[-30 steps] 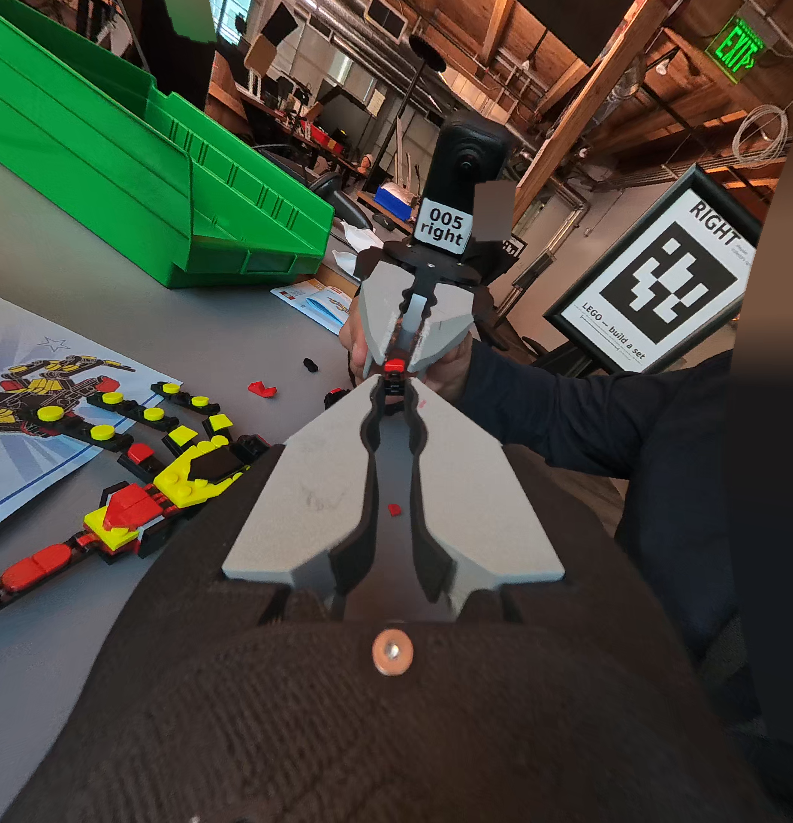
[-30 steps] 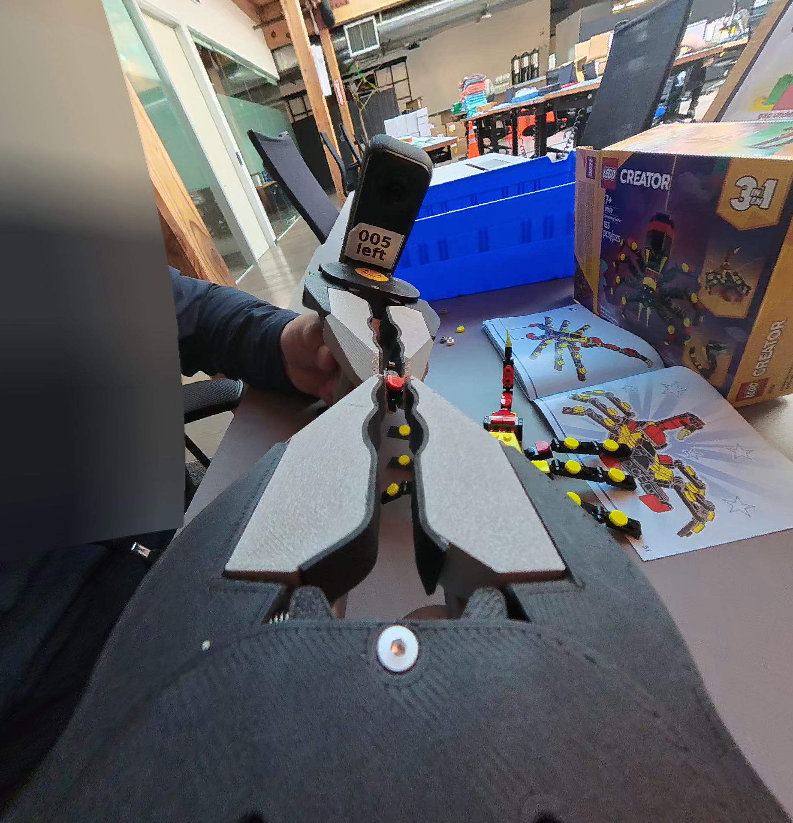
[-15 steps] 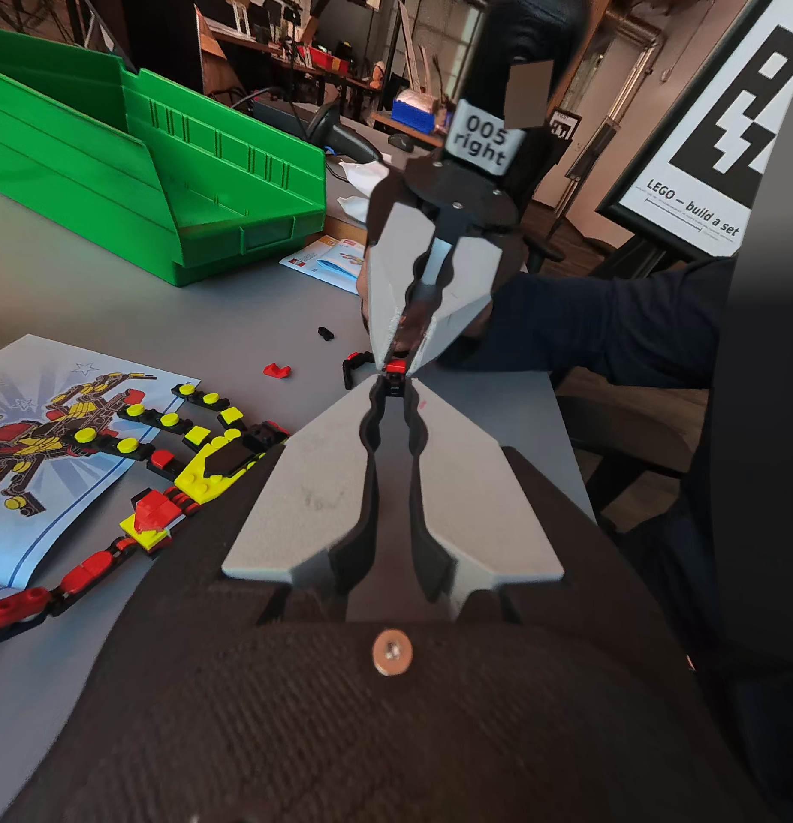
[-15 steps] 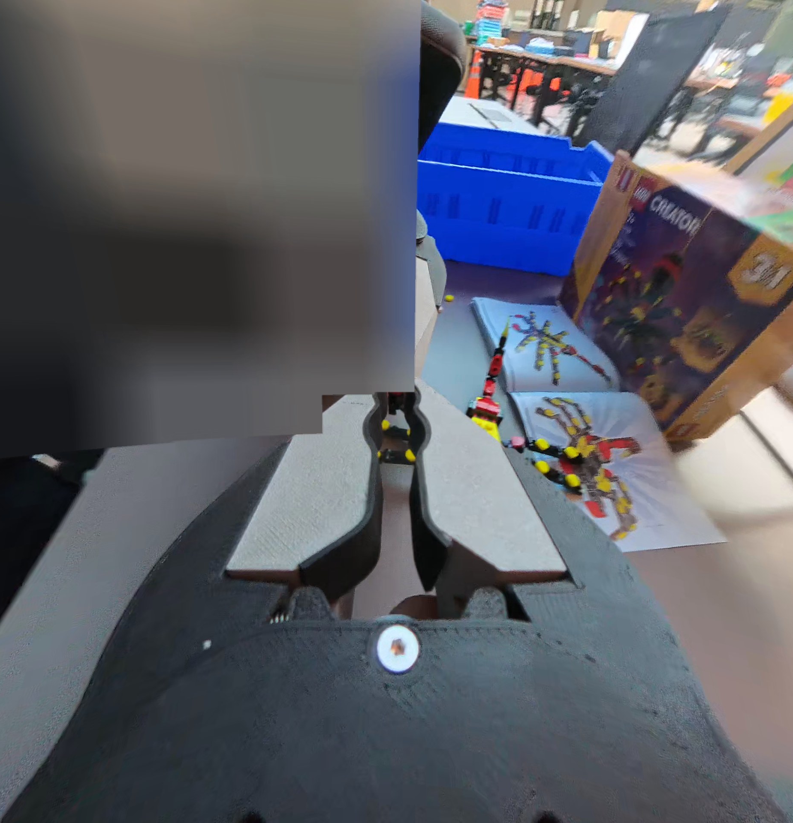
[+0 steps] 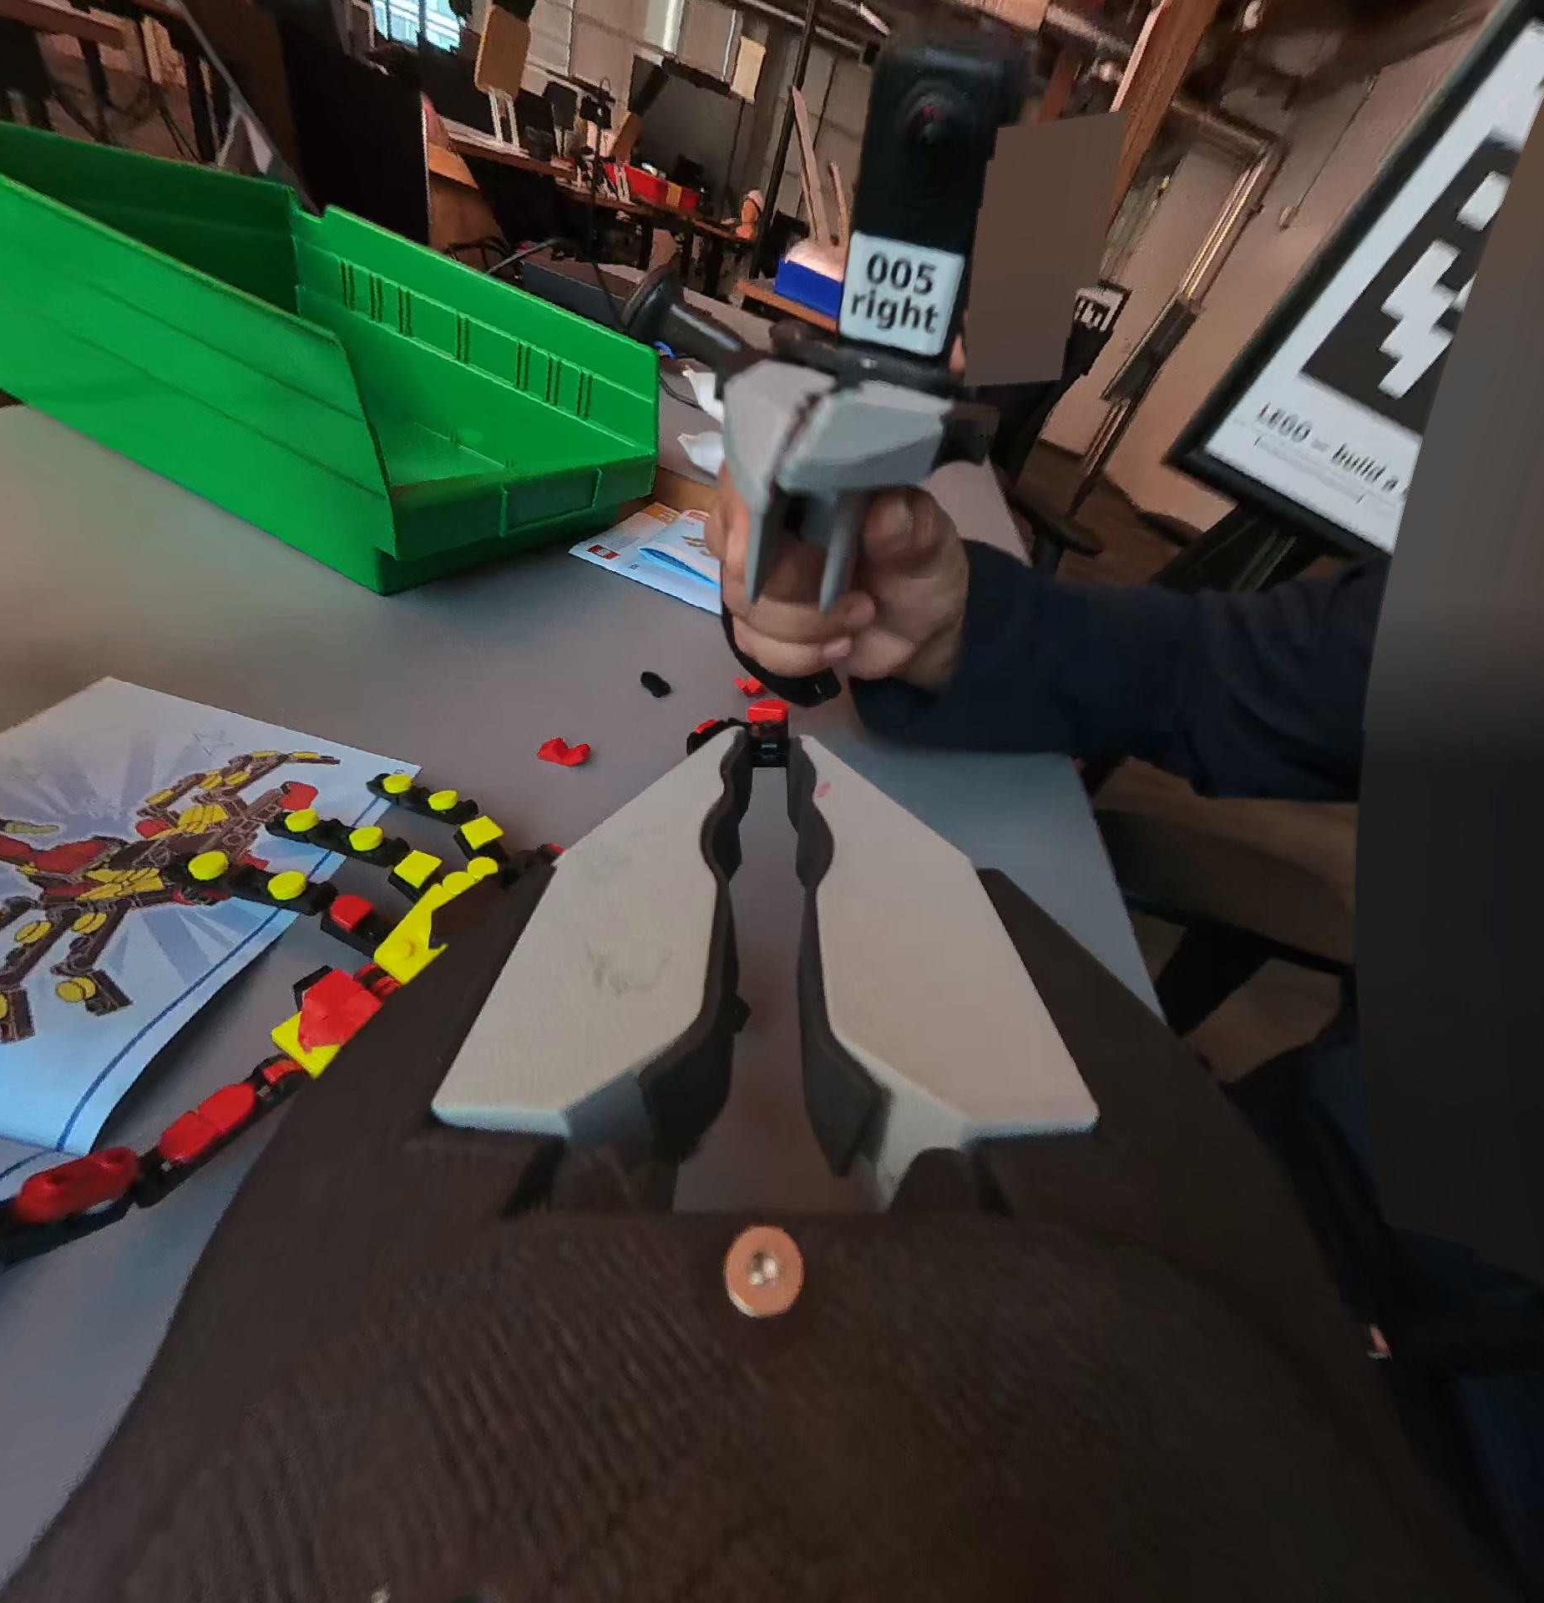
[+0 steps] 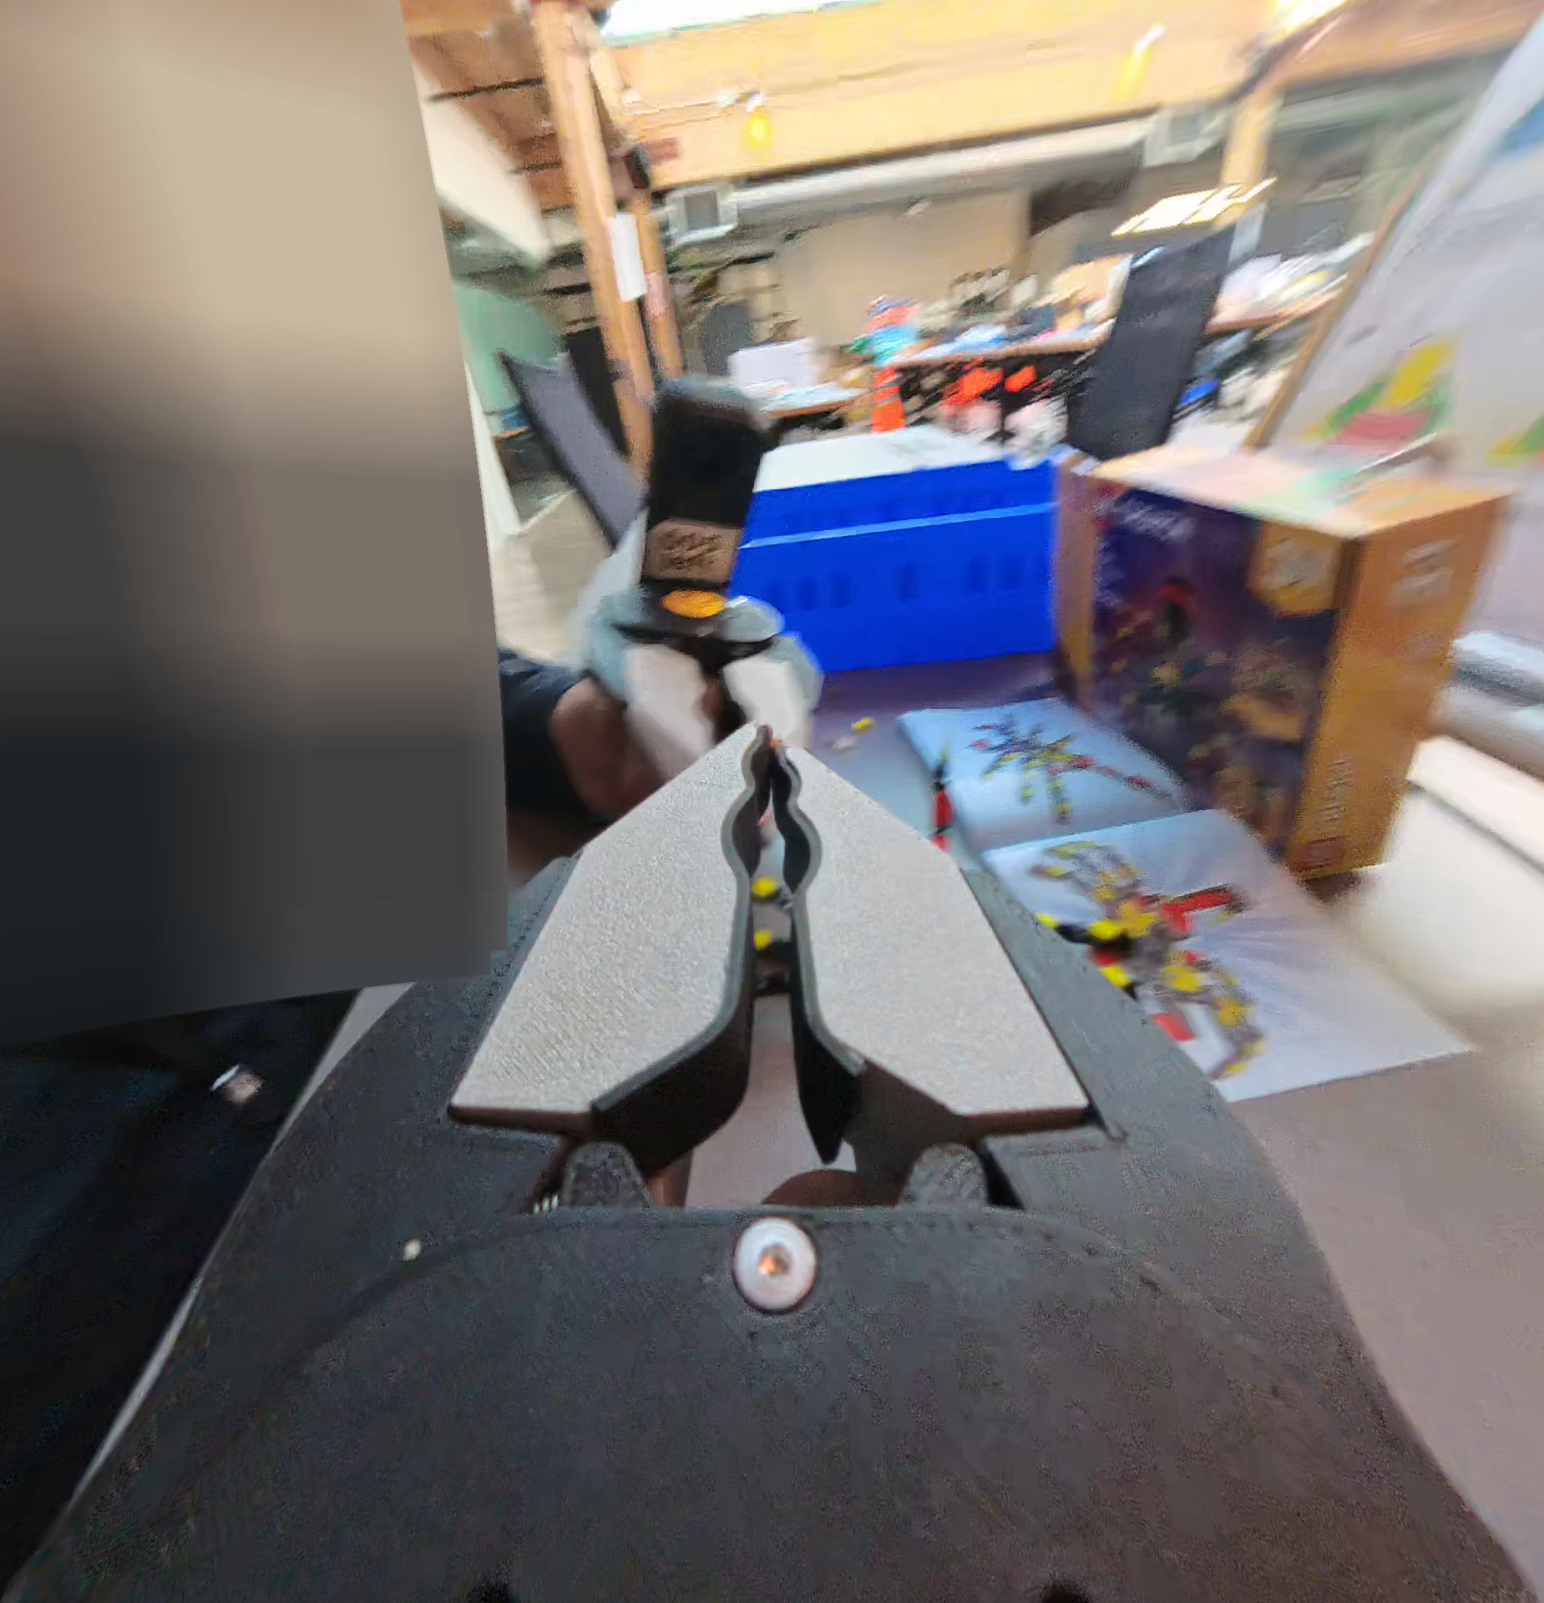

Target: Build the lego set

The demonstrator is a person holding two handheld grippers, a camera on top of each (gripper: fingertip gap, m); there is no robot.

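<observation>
While left tongs (image 5: pixel 766 748) pinch a red-black piece (image 5: pixel 765 729) above the counter (image 5: pixel 456 642) edge, right tongs (image 6: pixel 766 753) are clenched, raised nearby.

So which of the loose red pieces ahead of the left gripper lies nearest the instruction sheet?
The red piece alone on the table just beyond the instruction sheet; the other red bit lies farther right, below the hand.

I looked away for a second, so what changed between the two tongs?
The right tongs let go of the small red-and-black piece and lifted away; their tips now look shut and empty in the right wrist view. The left tongs kept clamping that piece. The spider model stayed on the table.
</observation>
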